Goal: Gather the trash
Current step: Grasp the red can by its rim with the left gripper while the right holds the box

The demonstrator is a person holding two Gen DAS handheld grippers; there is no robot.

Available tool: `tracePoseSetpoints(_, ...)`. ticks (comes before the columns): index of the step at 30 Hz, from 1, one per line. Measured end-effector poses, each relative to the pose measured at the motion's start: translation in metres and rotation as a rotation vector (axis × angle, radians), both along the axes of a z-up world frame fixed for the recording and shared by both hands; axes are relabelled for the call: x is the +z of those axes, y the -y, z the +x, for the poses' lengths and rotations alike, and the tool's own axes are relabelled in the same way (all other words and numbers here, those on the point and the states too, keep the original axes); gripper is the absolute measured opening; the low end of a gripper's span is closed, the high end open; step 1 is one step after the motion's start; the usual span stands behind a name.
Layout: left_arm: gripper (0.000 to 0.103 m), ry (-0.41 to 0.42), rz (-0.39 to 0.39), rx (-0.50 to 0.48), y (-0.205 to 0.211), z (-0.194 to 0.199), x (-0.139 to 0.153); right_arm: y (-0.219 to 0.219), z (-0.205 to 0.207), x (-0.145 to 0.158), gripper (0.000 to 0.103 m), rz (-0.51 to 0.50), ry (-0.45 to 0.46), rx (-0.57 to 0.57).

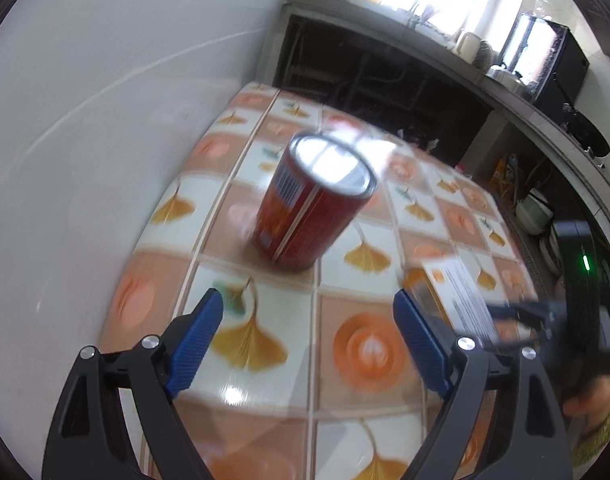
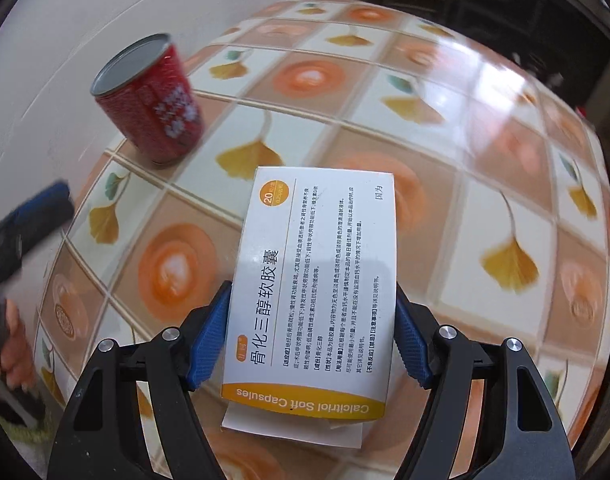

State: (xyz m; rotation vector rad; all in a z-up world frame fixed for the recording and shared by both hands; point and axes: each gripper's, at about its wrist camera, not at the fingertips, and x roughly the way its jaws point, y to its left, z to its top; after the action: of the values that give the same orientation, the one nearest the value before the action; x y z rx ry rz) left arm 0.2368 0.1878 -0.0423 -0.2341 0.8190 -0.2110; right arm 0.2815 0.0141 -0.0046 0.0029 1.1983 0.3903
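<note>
A red tin can [image 1: 313, 208] with a silver top stands upright on the tiled-pattern table [image 1: 365, 344], near the wall. My left gripper [image 1: 307, 298] hangs open just short of it, nothing between its blue pads. A white and orange medicine box [image 2: 317, 280] marked "Calcitriol Soft Capsules" sits between the blue pads of my right gripper [image 2: 312, 290], which touch its two long sides; its end flap is open. The can [image 2: 149, 100] stands up left of the box. In the left wrist view the box [image 1: 461, 292] and right gripper [image 1: 545, 320] are blurred at the right.
A white wall [image 1: 85, 120] runs along the table's left side. Beyond the far edge is a dark counter [image 1: 385, 80] with a black appliance [image 1: 553, 68] and pots [image 1: 533, 212] on the floor. A person's hand [image 2: 13, 340] holds the left gripper's handle.
</note>
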Motion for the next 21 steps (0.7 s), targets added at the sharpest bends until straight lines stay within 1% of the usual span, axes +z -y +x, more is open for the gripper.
tracePoseSetpoints(3, 0.085, 0.032, 0.035, -0.004, 0.007, 0.016, 0.006, 0.018, -0.014, -0.002, 0.068, 0.007, -0.015, -0.018)
tracePoseSetpoints(6, 0.085, 0.057, 0.090, -0.005, 0.015, 0.037, 0.010, 0.030, -0.024, -0.003, 0.068, 0.011, -0.016, -0.035)
tracePoseSetpoints(8, 0.085, 0.051, 0.120, -0.006, 0.018, 0.049, 0.008, 0.034, -0.032, -0.003, 0.068, 0.021, -0.017, -0.043)
tracePoseSetpoints(10, 0.085, 0.036, 0.132, -0.008, 0.021, 0.062, 0.006, 0.035, -0.034, -0.001, 0.068, 0.026, -0.015, -0.044)
tracePoseSetpoints(12, 0.083, 0.023, 0.148, -0.010, 0.025, 0.072, 0.003, 0.035, -0.036, -0.001, 0.068, 0.028, -0.015, -0.046)
tracePoseSetpoints(15, 0.072, 0.001, 0.187, -0.007, 0.030, 0.084, -0.005, 0.034, -0.037, -0.001, 0.068, 0.025, -0.008, -0.047)
tracePoseSetpoints(16, 0.069, -0.005, 0.188, -0.006, 0.031, 0.085, -0.007, 0.034, -0.038, -0.001, 0.068, 0.027, -0.006, -0.047)
tracePoseSetpoints(18, 0.069, 0.000, 0.187, 0.007, 0.031, 0.086, -0.008, 0.034, -0.039, -0.001, 0.068, 0.031, -0.006, -0.049)
tracePoseSetpoints(21, 0.068, 0.006, 0.195, -0.002, 0.034, 0.083, -0.008, 0.038, -0.041, 0.000, 0.068, 0.037, -0.006, -0.055)
